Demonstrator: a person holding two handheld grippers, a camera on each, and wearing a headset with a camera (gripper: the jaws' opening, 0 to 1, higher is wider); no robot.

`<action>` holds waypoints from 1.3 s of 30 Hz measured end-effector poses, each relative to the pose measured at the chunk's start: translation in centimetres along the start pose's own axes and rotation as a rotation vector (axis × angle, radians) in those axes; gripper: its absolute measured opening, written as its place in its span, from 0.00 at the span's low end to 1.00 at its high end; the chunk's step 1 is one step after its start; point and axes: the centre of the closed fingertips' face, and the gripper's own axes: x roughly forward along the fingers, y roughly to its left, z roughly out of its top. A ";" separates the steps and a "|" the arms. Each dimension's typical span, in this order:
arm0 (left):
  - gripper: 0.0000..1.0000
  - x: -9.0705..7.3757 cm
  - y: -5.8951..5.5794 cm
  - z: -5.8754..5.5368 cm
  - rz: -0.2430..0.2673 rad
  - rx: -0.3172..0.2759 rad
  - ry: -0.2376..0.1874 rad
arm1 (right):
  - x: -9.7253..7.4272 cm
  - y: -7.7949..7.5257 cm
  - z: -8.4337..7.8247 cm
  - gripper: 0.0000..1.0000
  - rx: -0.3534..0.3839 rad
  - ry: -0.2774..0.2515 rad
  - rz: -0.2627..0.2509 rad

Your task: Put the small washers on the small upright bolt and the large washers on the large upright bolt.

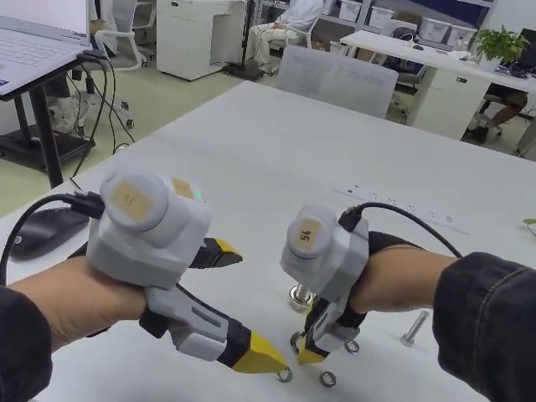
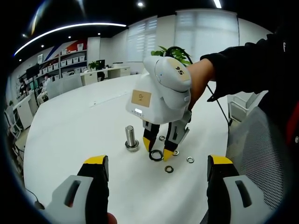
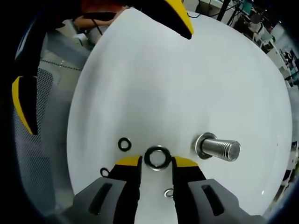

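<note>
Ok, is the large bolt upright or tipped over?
Upright: the large bolt stands on its head on the white table, threaded end up.

Bright ceiling light, soft shadows, fisheye-warped edges

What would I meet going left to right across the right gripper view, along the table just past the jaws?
small dark ring washer → large grey metal washer, between the jaws' yellow tips → large threaded silver bolt. The washers partly hidden under the jaws are left out.
</note>
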 end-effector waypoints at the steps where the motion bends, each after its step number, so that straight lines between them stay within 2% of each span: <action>1: 0.87 0.0 0.0 0.0 0.000 0.000 0.000 | 0.0 0.1 0.1 0.24 0.003 -0.003 0.005; 39: 0.86 0.1 -0.2 -0.4 -0.010 0.001 0.011 | 0.1 0.1 0.0 0.22 0.001 0.003 0.007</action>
